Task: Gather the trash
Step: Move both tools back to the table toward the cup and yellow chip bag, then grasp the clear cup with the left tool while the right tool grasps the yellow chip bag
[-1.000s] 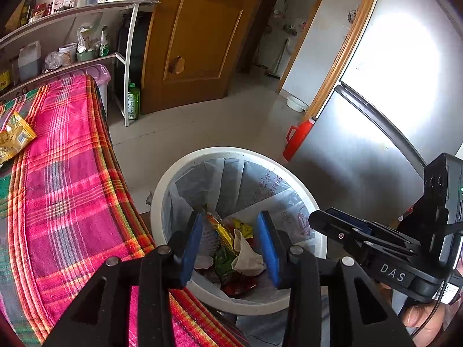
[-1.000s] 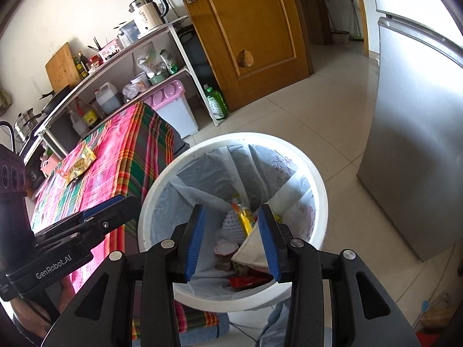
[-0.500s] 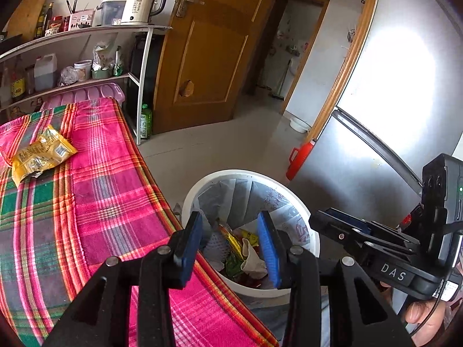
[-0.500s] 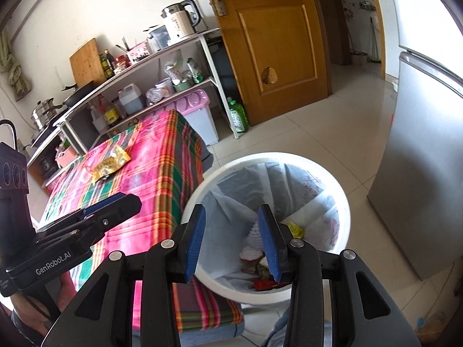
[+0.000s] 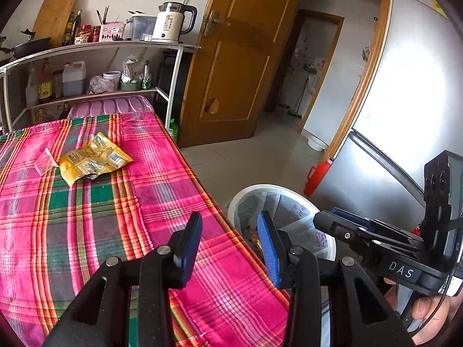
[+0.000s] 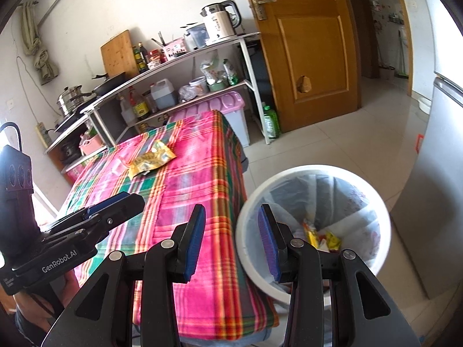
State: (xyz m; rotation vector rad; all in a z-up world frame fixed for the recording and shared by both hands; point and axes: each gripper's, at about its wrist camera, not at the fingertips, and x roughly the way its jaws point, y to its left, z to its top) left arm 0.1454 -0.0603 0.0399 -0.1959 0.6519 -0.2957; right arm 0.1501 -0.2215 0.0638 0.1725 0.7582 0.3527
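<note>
A yellow snack wrapper (image 5: 92,162) (image 6: 152,159) lies on the pink plaid tablecloth (image 5: 101,217) (image 6: 185,190), with a small clear plastic scrap (image 5: 44,159) beside it on the left. The white bin (image 5: 277,199) (image 6: 315,170), lined with a clear bag, stands on the floor off the table's right edge and holds several wrappers (image 6: 318,235). My left gripper (image 5: 228,243) hangs open and empty above the table's right edge. My right gripper (image 6: 231,238) is open and empty too, over the gap between table and bin. Each gripper shows in the other's view.
A white shelf rack (image 5: 95,46) with a kettle (image 5: 170,23), bottles and jars stands behind the table. A pink-lidded box (image 6: 214,107), a wooden door (image 5: 240,57), a grey fridge (image 5: 405,133) and a red container (image 5: 317,176) on the floor surround the tiled floor.
Both grippers have drawn up and swung left from over the bin toward the table. The bin has slid right in both views, and the wrapper has come further into view. Jaws unchanged.
</note>
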